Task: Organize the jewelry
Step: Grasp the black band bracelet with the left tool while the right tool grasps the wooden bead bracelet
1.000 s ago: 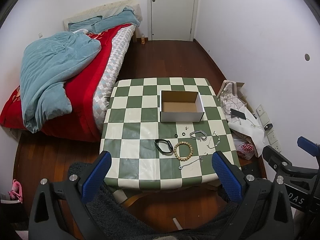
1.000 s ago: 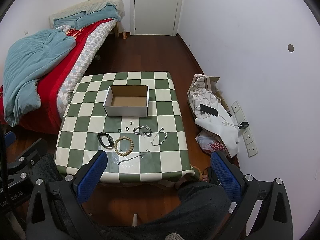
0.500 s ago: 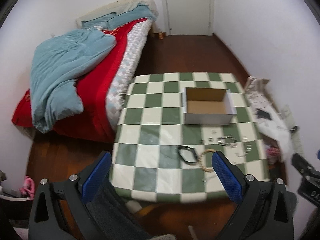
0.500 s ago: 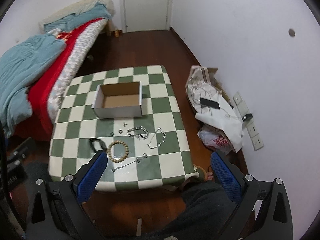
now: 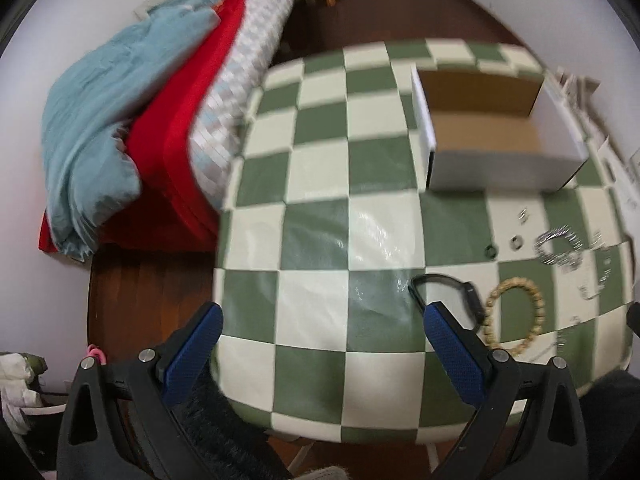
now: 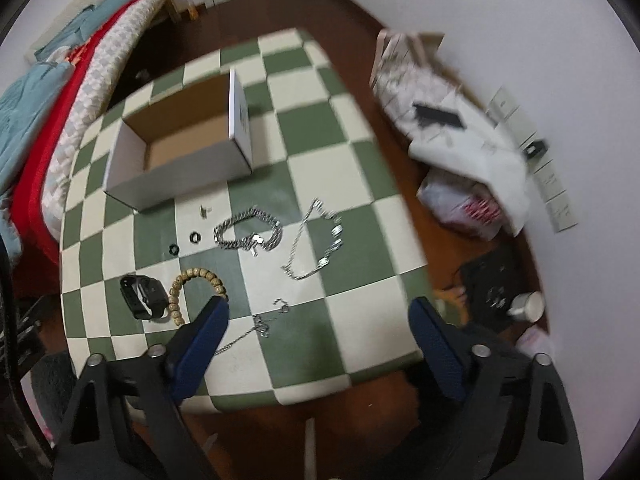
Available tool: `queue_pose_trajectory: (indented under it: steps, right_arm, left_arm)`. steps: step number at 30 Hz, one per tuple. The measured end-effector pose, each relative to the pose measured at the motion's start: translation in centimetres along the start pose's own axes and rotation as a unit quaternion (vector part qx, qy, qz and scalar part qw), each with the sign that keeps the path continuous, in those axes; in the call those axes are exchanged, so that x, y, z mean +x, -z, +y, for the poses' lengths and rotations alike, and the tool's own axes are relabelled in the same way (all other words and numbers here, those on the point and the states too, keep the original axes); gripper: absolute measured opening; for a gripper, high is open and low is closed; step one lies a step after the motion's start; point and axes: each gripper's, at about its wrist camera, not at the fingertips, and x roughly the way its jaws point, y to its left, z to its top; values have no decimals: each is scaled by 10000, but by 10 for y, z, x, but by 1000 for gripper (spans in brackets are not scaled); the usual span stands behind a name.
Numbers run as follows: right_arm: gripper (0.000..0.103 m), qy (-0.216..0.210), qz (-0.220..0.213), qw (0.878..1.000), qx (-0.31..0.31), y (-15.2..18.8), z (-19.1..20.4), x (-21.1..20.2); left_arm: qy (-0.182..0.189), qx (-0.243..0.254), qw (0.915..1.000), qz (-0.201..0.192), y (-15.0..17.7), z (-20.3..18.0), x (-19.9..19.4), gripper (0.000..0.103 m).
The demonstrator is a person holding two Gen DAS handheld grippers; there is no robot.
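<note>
An open white cardboard box [image 6: 180, 148] stands empty on the green-and-cream checkered table [image 6: 344, 184]; it also shows in the left wrist view [image 5: 500, 128]. In front of it lie a black smart band [image 6: 144, 296], a wooden bead bracelet [image 6: 196, 280], a silver chain bracelet [image 6: 248, 234], a thin silver bracelet [image 6: 320, 240], a thin chain [image 6: 260, 326], two small rings [image 6: 194, 237] and an ear stud [image 6: 205, 211]. My right gripper [image 6: 320, 324] is open and empty above the table's near edge. My left gripper [image 5: 324, 328] is open and empty above the table's left half, its right finger beside the band [image 5: 448, 292].
A bed [image 5: 168, 112] with red and blue bedding flanks the table's left side. Bags [image 6: 460, 140] with a phone lie on the wood floor to the right, by the wall. A black pad and a small cup [image 6: 528, 306] sit on the floor near the table's right corner.
Both grippers have moved down and forward toward the table, so the box and jewelry look much larger. Both stay open and empty. The jewelry has not moved.
</note>
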Motion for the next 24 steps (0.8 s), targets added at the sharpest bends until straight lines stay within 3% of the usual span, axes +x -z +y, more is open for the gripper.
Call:
queue_pose_trajectory:
  steps: [8, 12, 16, 18, 19, 24]
  right_arm:
    - [75, -245, 529, 9981, -194, -1, 42, 71]
    - [70, -295, 640, 9971, -298, 0, 56, 88]
    - [69, -270, 682, 9964, -432, 0, 67, 97]
    - [68, -167, 672, 9961, -552, 1, 74, 102]
    - [67, -84, 585, 9962, -646, 1, 79, 102]
    - [64, 162, 394, 9940, -1009, 8, 97, 101]
  left_arm:
    - [398, -67, 9962, 772, -3, -23, 68, 101]
    - [712, -253, 9908, 1119, -3, -24, 92, 76]
    - [967, -300, 9900, 984, -4, -21, 91, 62]
    - [1154, -248, 9890, 889, -5, -20, 86, 23]
    - [1106, -163, 9899, 876, -4, -21, 84, 15]
    - [637, 207, 9955, 666, 3, -14, 76, 9]
